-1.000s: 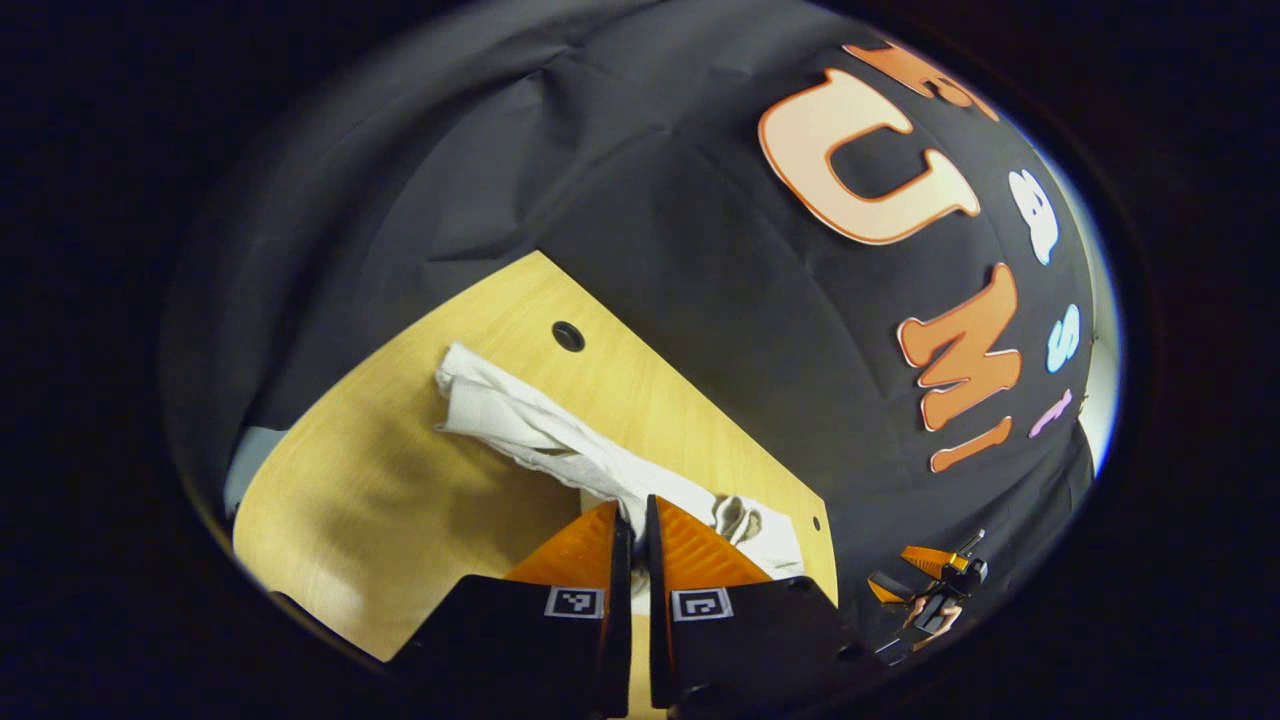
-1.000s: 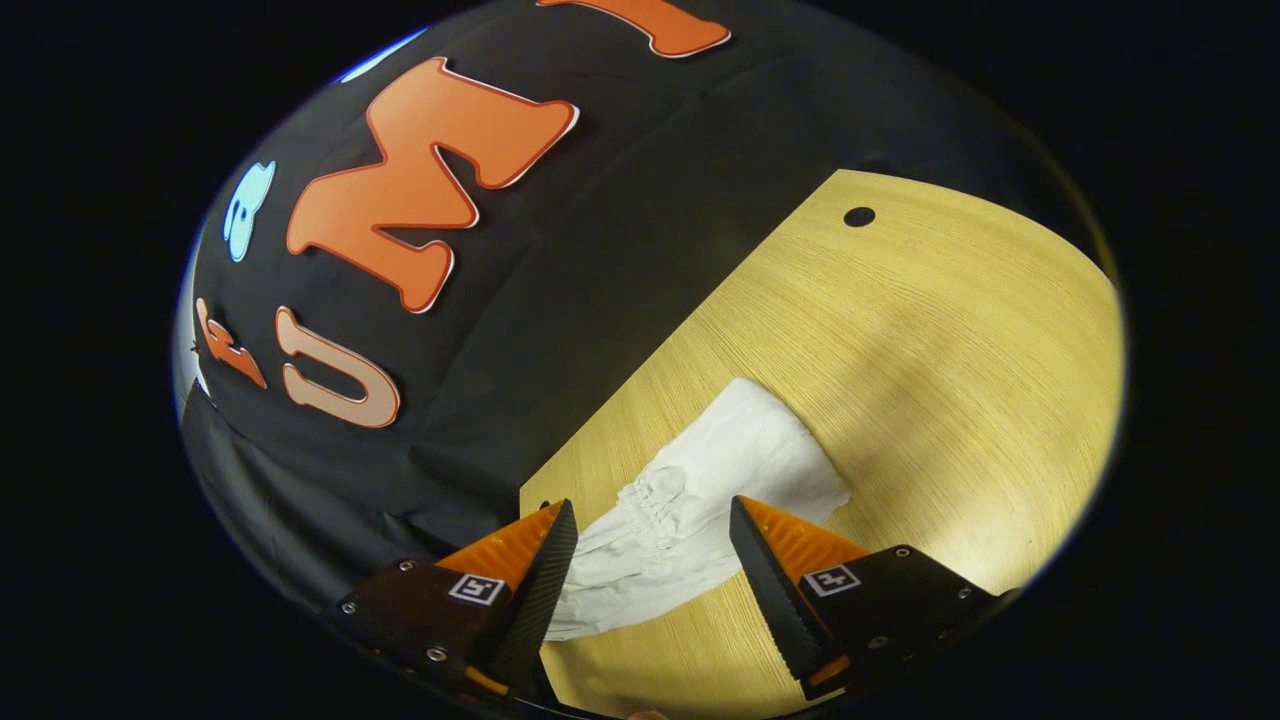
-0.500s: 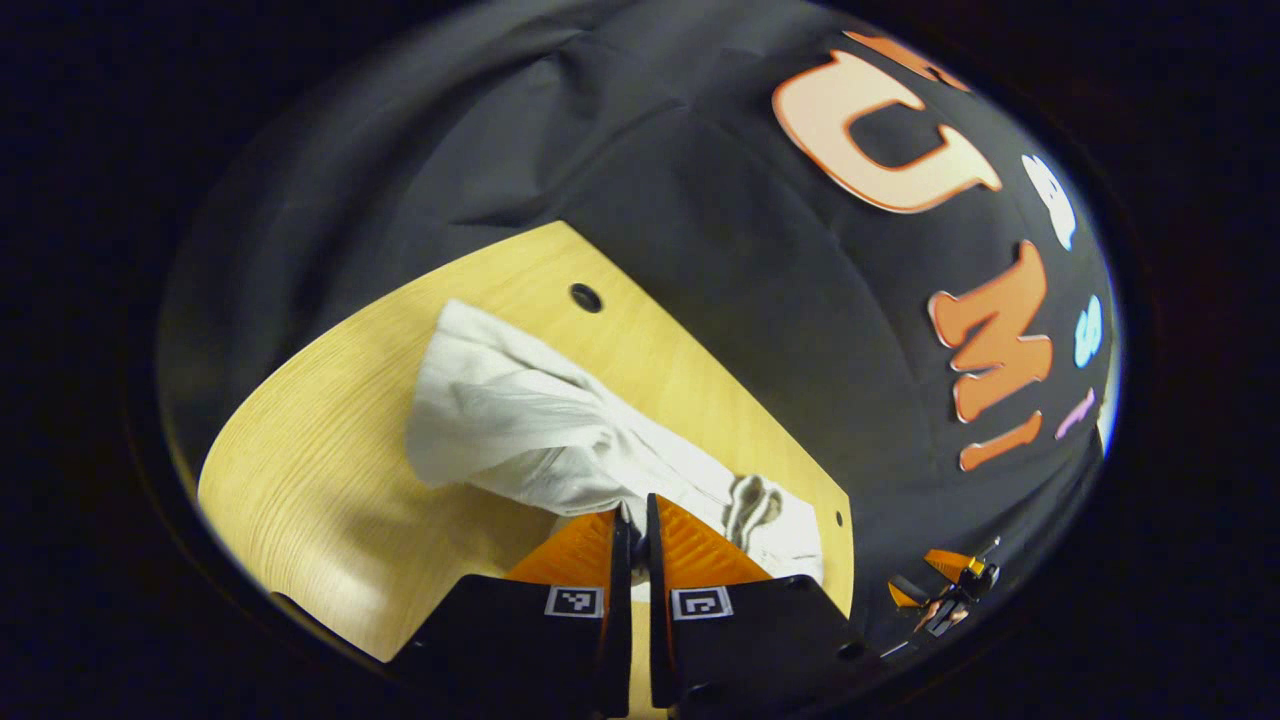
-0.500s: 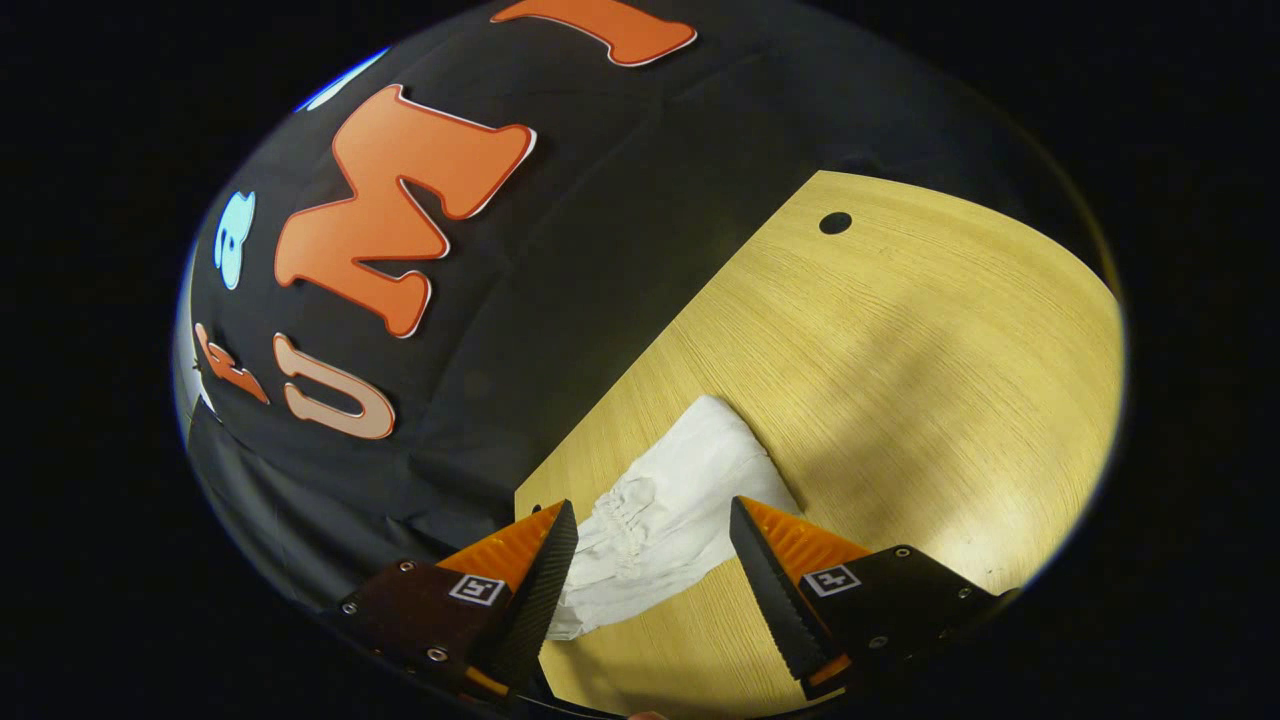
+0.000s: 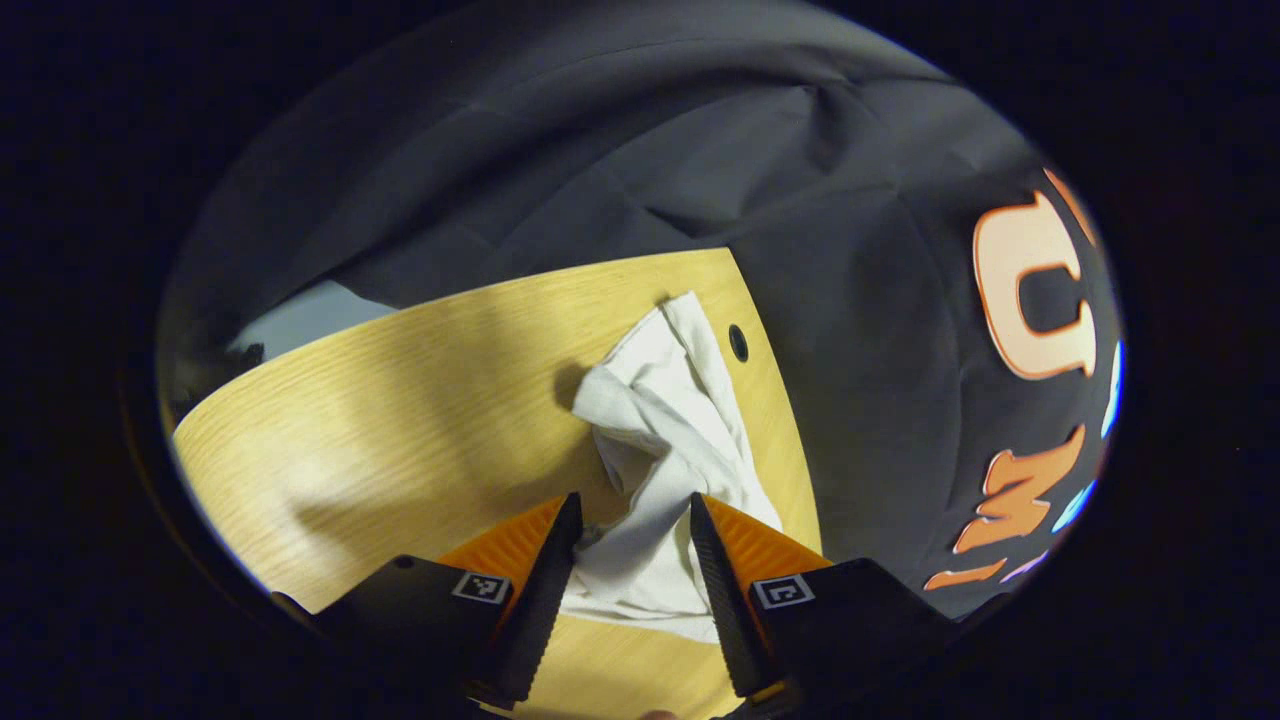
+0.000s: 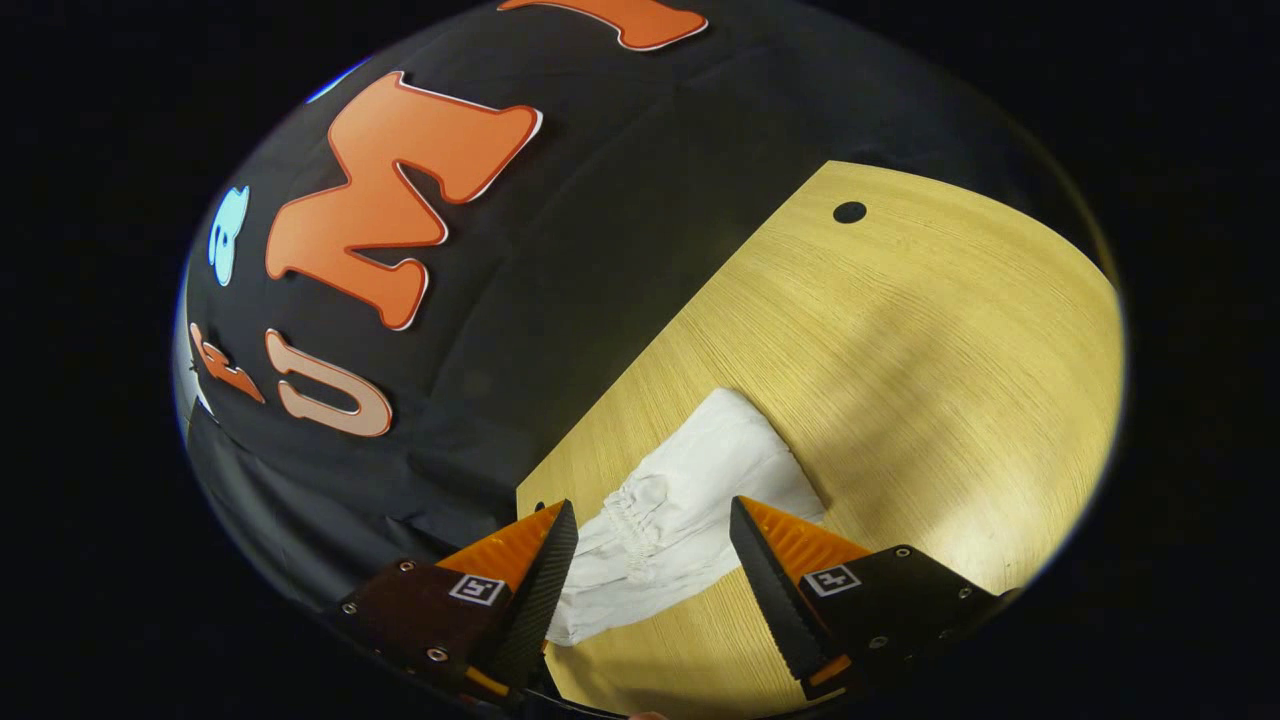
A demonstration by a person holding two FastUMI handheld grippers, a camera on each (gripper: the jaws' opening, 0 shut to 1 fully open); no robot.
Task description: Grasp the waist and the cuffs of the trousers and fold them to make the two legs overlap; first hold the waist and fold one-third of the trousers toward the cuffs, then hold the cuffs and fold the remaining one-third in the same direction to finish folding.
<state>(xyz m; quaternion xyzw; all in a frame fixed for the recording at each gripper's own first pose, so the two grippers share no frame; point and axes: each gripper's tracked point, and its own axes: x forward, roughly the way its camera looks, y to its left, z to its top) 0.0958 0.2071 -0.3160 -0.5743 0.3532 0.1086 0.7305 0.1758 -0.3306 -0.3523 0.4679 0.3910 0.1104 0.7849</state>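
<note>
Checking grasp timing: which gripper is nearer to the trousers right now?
About equal, as far as the views tell. Left gripper and right gripper are both open, each with the white trousers between its fingers and no grip.

Wooden table (image 5: 400,400) with round hole (image 5: 738,342)

A pale wooden table (image 6: 930,330) with a round hole (image 6: 849,212) stands against draped black cloth wall (image 5: 560,170); light falls unevenly.
</note>
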